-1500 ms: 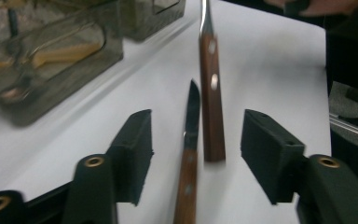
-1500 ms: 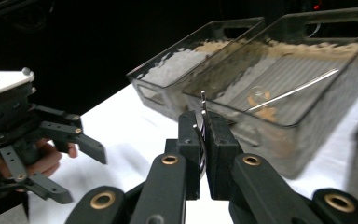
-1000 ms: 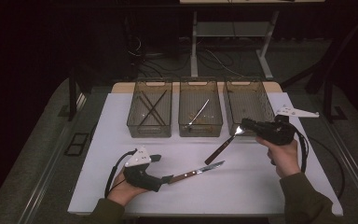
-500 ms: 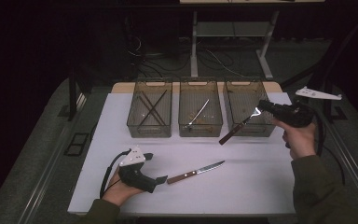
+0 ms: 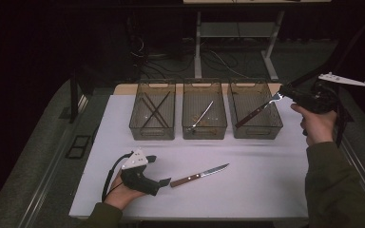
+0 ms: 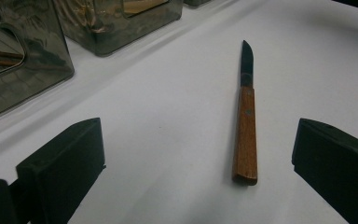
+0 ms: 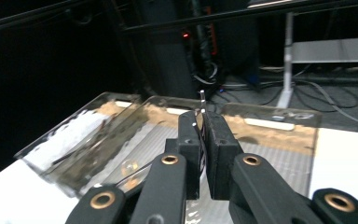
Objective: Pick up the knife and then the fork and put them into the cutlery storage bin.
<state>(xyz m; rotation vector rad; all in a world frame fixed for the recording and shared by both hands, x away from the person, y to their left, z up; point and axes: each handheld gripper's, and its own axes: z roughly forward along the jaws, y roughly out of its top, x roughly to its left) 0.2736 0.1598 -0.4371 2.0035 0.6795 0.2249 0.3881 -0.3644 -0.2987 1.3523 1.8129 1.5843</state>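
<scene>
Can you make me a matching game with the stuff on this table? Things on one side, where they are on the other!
Things:
1. knife
2. fork
3. crossed sticks
4. left gripper

Places or states:
A. in the left bin
B. pinched in the right gripper, hanging over the right bin
C. lying flat on the white table
D. open, right behind the wooden handle

Pairs: 1-C, 2-B, 3-A, 4-D

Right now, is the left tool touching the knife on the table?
Apart. In the left gripper view the knife lies on the white table between the open jaws of the left tool, with bare table on both sides.
</scene>
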